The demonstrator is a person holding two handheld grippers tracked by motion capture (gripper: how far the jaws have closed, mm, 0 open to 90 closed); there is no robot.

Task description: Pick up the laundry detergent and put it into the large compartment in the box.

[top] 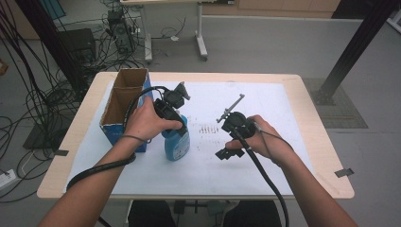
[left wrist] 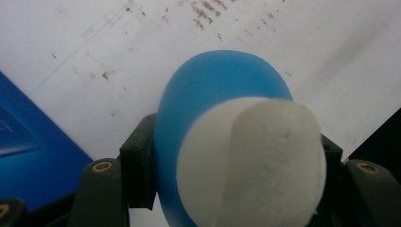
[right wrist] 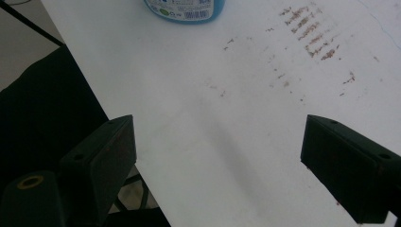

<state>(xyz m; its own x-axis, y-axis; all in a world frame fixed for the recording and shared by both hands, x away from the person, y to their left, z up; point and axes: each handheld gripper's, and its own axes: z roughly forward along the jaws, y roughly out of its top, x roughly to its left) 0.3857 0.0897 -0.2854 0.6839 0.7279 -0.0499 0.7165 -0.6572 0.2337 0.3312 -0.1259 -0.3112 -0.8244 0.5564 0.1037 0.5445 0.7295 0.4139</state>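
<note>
Left claw clamped on the blue bottle, right claw gaping over bare sheet.

From my high view the blue bottle (top: 177, 144) stands upright on the white sheet (top: 265, 161) covering the desk (top: 321, 142), just beside the open cardboard box (top: 124, 97), long axis vertical and top pointing up. It is translucent blue plastic with a printed label low on its body and a white cap (left wrist: 255, 163); my left gripper view looks down on that rounded cap, so I think it is a plain dome, though the close blur leaves the shape unsure. My left claw (top: 171, 124) is closed on the bottle's upper part, a pad pressing each side. My right claw (right wrist: 217, 161) hangs with jaws wide apart and nothing between them, above the sheet near some brown smudges (right wrist: 309, 33), with the bottle's base beyond it.
</note>
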